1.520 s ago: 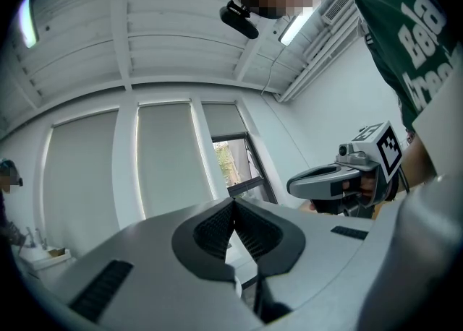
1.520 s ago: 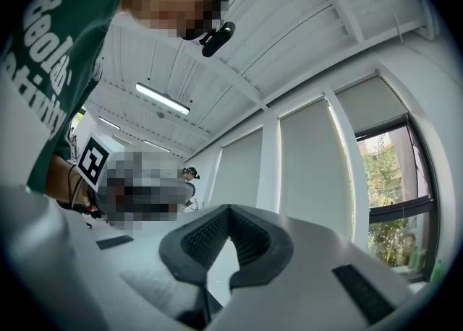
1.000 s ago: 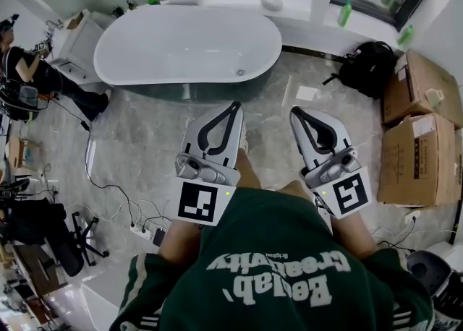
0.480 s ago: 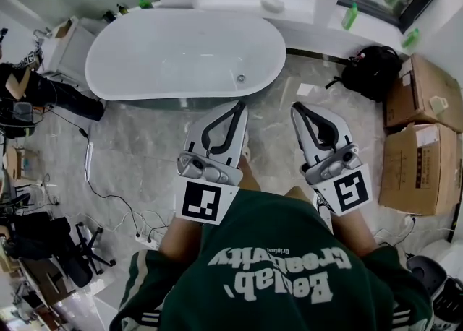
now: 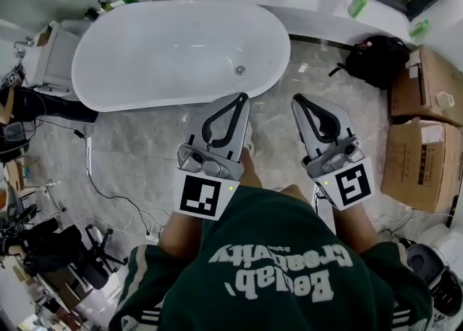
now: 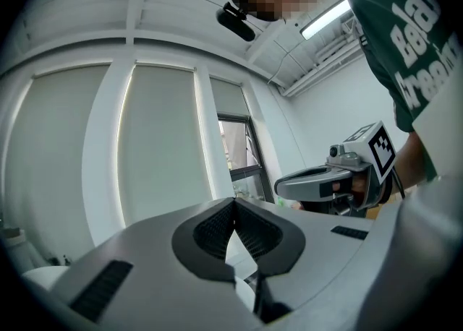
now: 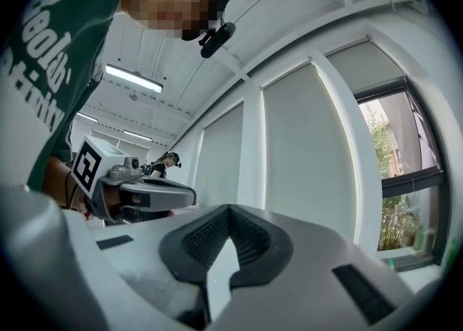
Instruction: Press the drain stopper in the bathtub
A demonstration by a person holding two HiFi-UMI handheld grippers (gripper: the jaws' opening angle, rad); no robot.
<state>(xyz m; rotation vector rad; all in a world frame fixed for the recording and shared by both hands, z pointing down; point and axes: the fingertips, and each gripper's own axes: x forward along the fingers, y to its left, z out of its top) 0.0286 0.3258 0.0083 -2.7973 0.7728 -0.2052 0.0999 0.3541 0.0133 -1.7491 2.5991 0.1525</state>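
Left gripper (image 5: 242, 96) and right gripper (image 5: 296, 98): jaws pinched together, empty. Bathtub (image 5: 145, 55) at 11 o'clock, drain stopper (image 5: 240, 70) at its 3 o'clock end.

The person holds both grippers out ahead of the torso at about the same height, side by side and apart, with their tips angled slightly toward each other. The left gripper (image 5: 241, 98) has its jaws closed tip to tip on nothing, its ribbed pads (image 6: 213, 232) meeting at the front and bowing apart behind, and the right gripper (image 5: 296, 99) is closed and empty in the same way. Each marker cube (image 5: 200, 196) sits at the rear of its gripper, just ahead of a bare forearm (image 5: 179, 239).
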